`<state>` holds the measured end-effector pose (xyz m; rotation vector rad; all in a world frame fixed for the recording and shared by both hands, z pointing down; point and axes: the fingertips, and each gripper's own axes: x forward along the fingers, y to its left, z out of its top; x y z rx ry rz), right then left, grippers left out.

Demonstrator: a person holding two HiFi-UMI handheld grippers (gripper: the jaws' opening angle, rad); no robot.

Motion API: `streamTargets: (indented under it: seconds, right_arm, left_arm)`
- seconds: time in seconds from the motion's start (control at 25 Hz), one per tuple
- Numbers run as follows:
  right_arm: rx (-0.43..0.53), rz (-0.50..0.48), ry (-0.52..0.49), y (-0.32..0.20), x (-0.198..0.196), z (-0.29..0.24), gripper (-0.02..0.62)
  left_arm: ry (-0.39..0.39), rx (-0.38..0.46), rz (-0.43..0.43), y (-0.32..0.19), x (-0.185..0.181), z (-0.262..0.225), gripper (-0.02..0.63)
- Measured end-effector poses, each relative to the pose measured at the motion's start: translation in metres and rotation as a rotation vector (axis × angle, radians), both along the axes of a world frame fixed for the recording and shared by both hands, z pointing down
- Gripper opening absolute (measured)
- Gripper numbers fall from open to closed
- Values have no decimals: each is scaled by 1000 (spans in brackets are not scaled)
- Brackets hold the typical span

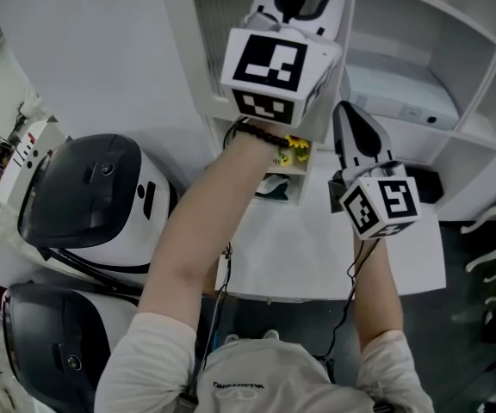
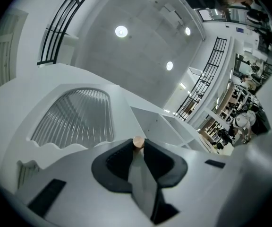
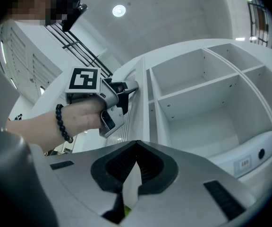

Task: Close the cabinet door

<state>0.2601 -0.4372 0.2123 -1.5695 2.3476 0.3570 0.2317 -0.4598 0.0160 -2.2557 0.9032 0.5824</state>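
The left gripper (image 2: 138, 148) is shown with its jaws closed on the small round wooden knob (image 2: 138, 141) of the cabinet door (image 2: 60, 148), the knob being pinched between the dark pad tips. The right gripper (image 3: 136, 144) is shown lower and nearer the person, its jaw tips pressed together with nothing held between them. The door is seen as a white panel fitted with an arched insert of ribbed glass (image 2: 74, 119), whose lower border is cut in a wavy, scalloped line. It stands swung outward at the left edge of the cabinet (image 3: 207, 93), edge-on to the right gripper view, so that the white compartments (image 3: 188, 74) behind it are left exposed and are seen to be bare. A dark bead bracelet (image 3: 63, 124) is worn on the wrist behind the left gripper. Below the cabinet, a white table (image 1: 317, 256) is visible in the head view, and two black-and-white domed appliances (image 1: 84, 200) are placed well to its left.
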Motion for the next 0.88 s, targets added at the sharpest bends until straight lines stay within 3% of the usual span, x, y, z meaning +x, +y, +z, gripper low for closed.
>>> streamTargets:
  seconds: [0.88]
  right_arm:
    - [-23,13,-2,-20,10,7,11]
  left_arm:
    - [-53,-8,-67,-36,20,2,78]
